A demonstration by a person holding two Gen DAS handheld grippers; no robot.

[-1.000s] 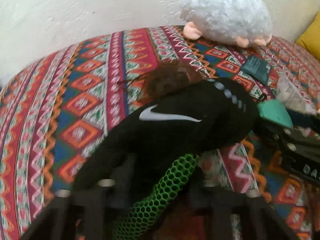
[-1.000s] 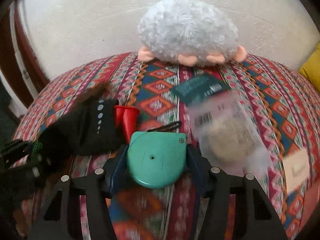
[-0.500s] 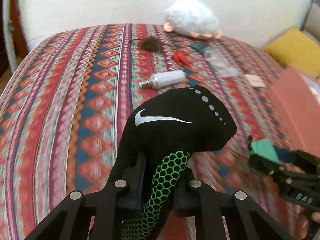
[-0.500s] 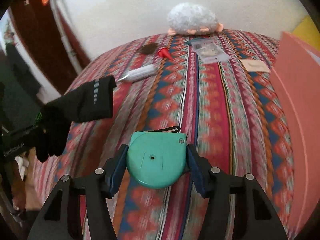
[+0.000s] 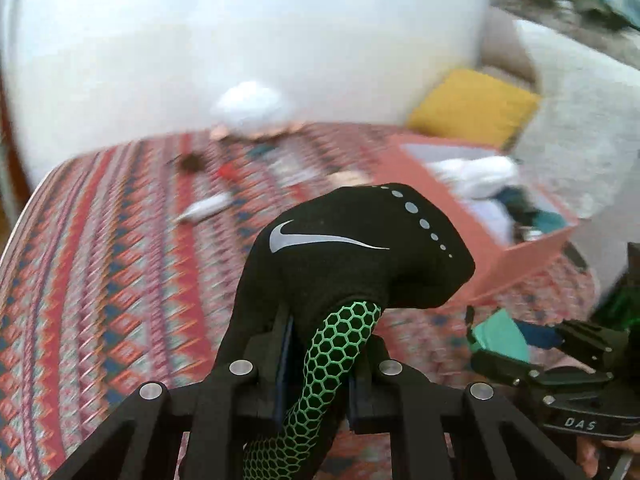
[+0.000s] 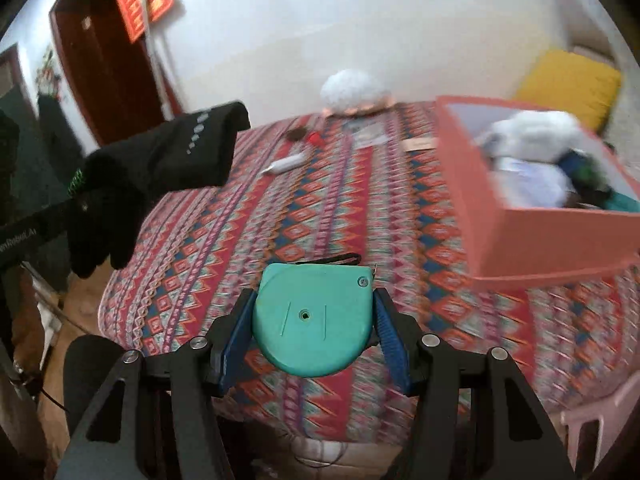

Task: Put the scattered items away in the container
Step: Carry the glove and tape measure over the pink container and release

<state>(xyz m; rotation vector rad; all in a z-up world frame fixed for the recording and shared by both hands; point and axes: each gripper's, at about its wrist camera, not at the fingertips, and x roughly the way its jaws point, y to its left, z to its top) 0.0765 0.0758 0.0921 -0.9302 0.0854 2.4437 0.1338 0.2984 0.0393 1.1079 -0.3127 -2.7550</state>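
My left gripper (image 5: 320,360) is shut on a black glove (image 5: 352,248) with a white swoosh and green honeycomb palm, held above the patterned bedspread (image 5: 100,280). In the right wrist view the same glove (image 6: 160,172) hangs at the left. A teal tape measure (image 6: 314,318) sits clamped between the blue pads of my right gripper (image 6: 314,332); it shows again (image 5: 500,336) at the lower right of the left wrist view. The salmon box (image 6: 520,224), holding white cloth and other items, stands on the bed to the right, ahead of both grippers.
Far across the bed lie a white tube (image 6: 286,164), a small red item (image 6: 316,138), a brown tuft (image 6: 296,134), a clear packet (image 6: 370,132) and a grey plush toy (image 6: 354,92). A yellow cushion (image 6: 568,84) lies behind the box. A dark red door (image 6: 104,68) stands at the left.
Both grippers have pulled back from the far end of the bed and risen, carrying the glove and tape measure. The salmon box has come into fuller view on the right.
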